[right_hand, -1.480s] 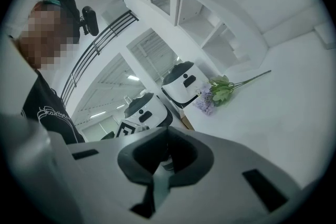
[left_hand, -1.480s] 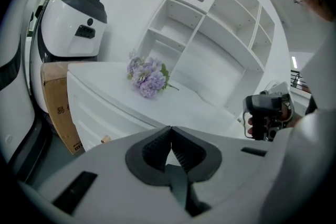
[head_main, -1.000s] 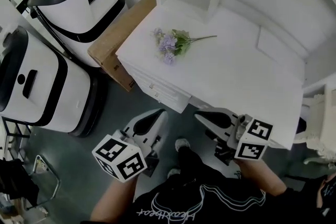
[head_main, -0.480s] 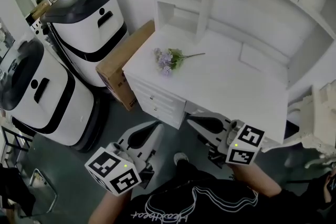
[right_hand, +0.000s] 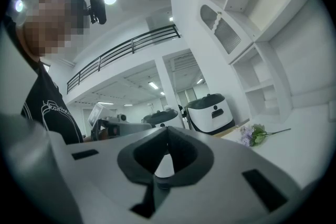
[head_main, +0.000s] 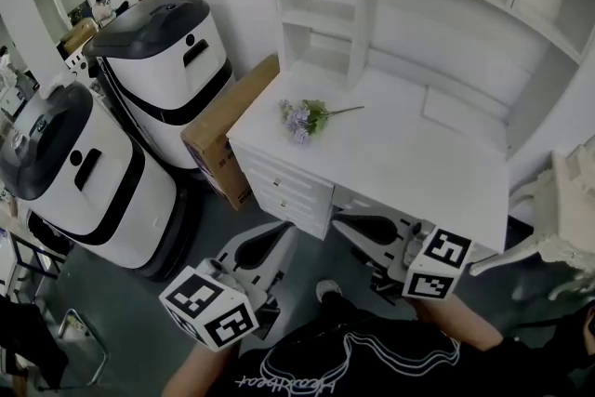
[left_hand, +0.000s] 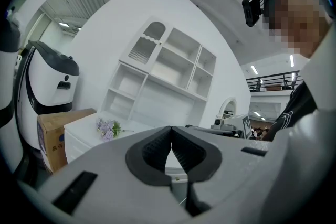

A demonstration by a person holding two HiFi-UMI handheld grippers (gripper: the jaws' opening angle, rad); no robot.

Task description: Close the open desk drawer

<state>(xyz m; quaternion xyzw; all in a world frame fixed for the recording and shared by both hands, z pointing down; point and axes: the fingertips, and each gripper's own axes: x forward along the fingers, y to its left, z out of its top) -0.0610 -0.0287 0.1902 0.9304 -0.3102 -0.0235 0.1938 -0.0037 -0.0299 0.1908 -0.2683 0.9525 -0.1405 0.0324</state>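
Note:
A white desk with a shelf hutch stands ahead of me. Its drawer stack sits under the front left corner, and the drawer fronts jut a little past the desktop edge. How far any one is open I cannot tell. A small bunch of purple flowers lies on the desktop and also shows in the gripper views. My left gripper and right gripper hover side by side below the desk's front edge, apart from it. Both are shut and hold nothing.
Two large white and black machines stand left of the desk. A cardboard box leans between them and the desk. White carved furniture stands at the right. The person's legs and a shoe are below the grippers.
The head view has lifted and drawn back, so the hutch and more of the room show. Both grippers stay shut and low in front of the desk.

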